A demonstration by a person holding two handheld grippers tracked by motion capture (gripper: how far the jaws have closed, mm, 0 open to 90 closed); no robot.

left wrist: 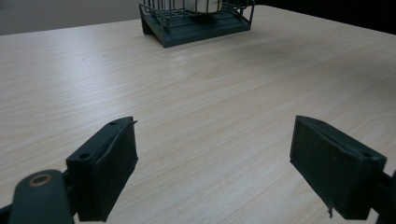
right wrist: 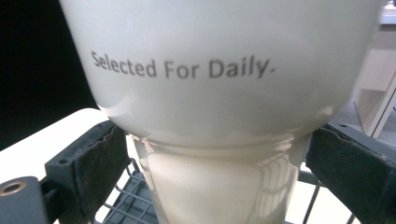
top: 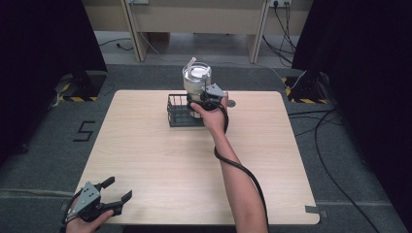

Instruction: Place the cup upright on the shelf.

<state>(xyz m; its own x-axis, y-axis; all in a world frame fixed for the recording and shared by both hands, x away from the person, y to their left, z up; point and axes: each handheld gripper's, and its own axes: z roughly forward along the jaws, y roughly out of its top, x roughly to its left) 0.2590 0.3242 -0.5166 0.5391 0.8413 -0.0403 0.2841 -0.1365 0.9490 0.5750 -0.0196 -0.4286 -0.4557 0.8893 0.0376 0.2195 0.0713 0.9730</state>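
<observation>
A white cup (top: 197, 77) printed "Selected For Daily." (right wrist: 219, 93) stands upright in or just over a dark wire basket (top: 177, 114) at the table's far middle. A paper tab sticks up from its lid. My right gripper (top: 206, 99) is shut on the cup's narrower lower part, a pad (right wrist: 102, 163) pressing each side. Basket wires (right wrist: 126, 205) show beneath it. My left gripper (top: 119, 189) rests open near the front left corner, nothing between its jaws (left wrist: 212, 144). From there the basket (left wrist: 196, 25) and the cup's base (left wrist: 205, 4) sit far ahead.
The light wooden table (top: 160, 160) is bare between the grippers. A small grey disc (top: 231, 103) lies right of the basket. The right gripper's cable (top: 243, 170) trails along the forearm. Black curtains flank the table, and cables run over the floor at right (top: 330, 145).
</observation>
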